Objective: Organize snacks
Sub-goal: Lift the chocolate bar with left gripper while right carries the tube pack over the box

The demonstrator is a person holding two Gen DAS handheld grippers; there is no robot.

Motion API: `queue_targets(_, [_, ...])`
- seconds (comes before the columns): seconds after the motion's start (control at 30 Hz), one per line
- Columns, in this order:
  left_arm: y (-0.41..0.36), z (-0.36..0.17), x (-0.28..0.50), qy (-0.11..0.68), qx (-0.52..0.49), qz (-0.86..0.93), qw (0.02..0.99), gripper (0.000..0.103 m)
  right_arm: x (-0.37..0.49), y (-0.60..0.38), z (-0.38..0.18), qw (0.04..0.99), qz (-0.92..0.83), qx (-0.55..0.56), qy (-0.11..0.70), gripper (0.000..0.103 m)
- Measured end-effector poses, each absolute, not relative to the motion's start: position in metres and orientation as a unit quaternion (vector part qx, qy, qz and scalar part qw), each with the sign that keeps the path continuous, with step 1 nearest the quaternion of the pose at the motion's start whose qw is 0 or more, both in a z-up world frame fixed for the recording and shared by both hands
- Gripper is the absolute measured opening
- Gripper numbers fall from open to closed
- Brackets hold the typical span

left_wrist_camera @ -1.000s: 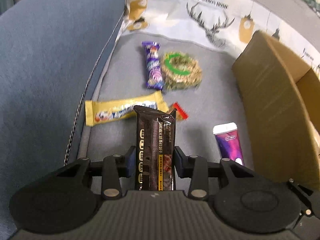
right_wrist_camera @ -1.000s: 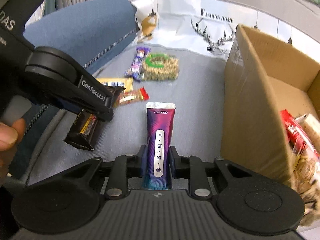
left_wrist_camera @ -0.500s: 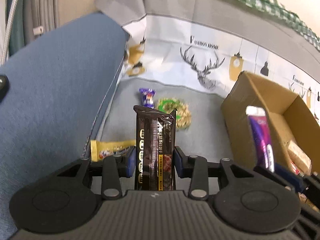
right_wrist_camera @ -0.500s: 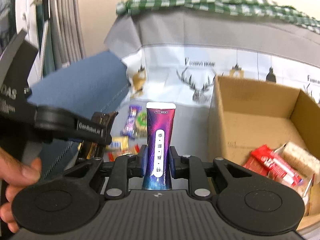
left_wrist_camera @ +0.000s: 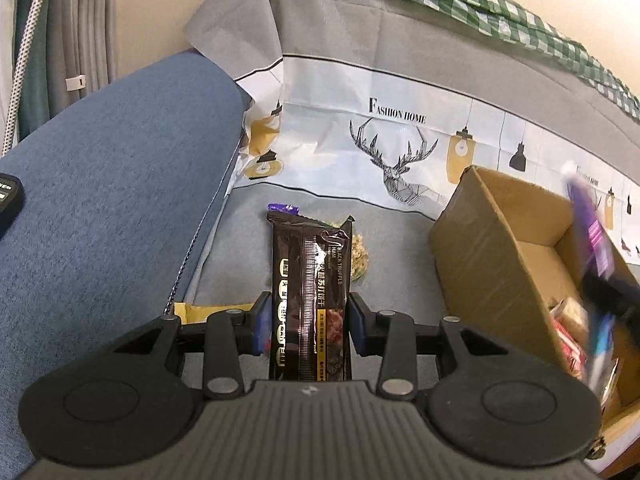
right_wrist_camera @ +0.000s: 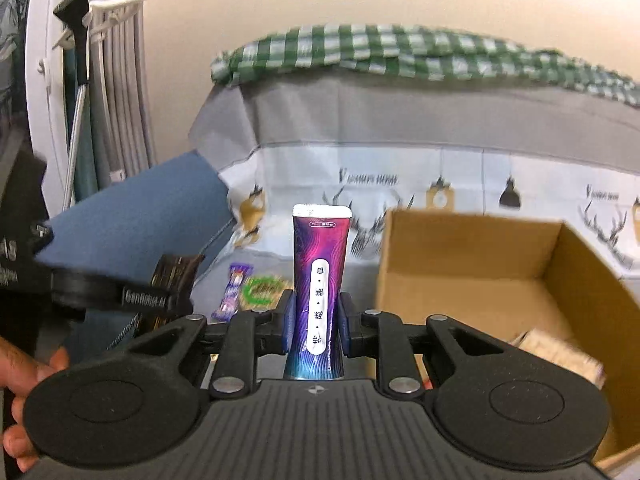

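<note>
Carry both packets over the cardboard box (right_wrist_camera: 472,264) rim, lower well inside, release only once clear of its wall. Left gripper (left_wrist_camera: 310,322) clamped on a dark brown biscuit packet (left_wrist_camera: 310,292), left of the box. Right gripper (right_wrist_camera: 316,320) clenched on a slim purple-magenta packet (right_wrist_camera: 320,280), white-capped, upright, just beside the box's near-left corner.

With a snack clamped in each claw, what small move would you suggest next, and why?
Probably carry the right claw forward over the open brown cardboard box and release there. It is shut on the purple-magenta snack tube, and the box, already holding some packets, sits just ahead to its right. The left claw, gripping the dark brown biscuit packet, could follow.
</note>
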State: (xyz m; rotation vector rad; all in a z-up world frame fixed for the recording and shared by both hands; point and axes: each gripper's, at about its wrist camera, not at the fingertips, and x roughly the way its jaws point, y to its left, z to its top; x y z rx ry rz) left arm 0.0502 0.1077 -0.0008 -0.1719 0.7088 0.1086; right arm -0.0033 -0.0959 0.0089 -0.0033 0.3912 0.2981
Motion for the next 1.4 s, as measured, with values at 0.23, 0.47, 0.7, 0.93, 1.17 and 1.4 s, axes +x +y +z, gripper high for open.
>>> queue_targets(0.23, [0.093,0.009,0.048,0.316,-0.087,0.042,0.944,0.043,0.003,-0.152,0.046,0.984,0.124,-0.013,0.126,0.023])
queue_targets(0.47, [0.064,0.029,0.047,0.261,-0.102,0.021,0.960,0.043,0.009,-0.213,0.040,0.992,0.072,0.004,0.100,0.023])
queue_targets(0.7, [0.016,0.043,0.049,0.210,-0.084,-0.042,0.973,0.043,0.007,-0.244,0.034,0.994,0.039,-0.012,0.104,0.023])
queue_targets(0.93, [-0.040,0.041,0.053,0.195,-0.069,-0.122,0.971,0.043,0.016,-0.271,0.027,0.992,0.009,-0.010,0.127,0.023])
queue_targets(1.17, [-0.076,0.032,0.058,0.197,-0.057,-0.171,0.964,0.043,0.023,-0.289,0.023,0.990,-0.011,0.019,0.142,0.023])
queue_targets(1.4, [-0.080,0.029,0.062,0.199,-0.069,-0.175,0.962,0.043,0.028,-0.290,0.020,0.988,-0.013,0.022,0.151,0.023])
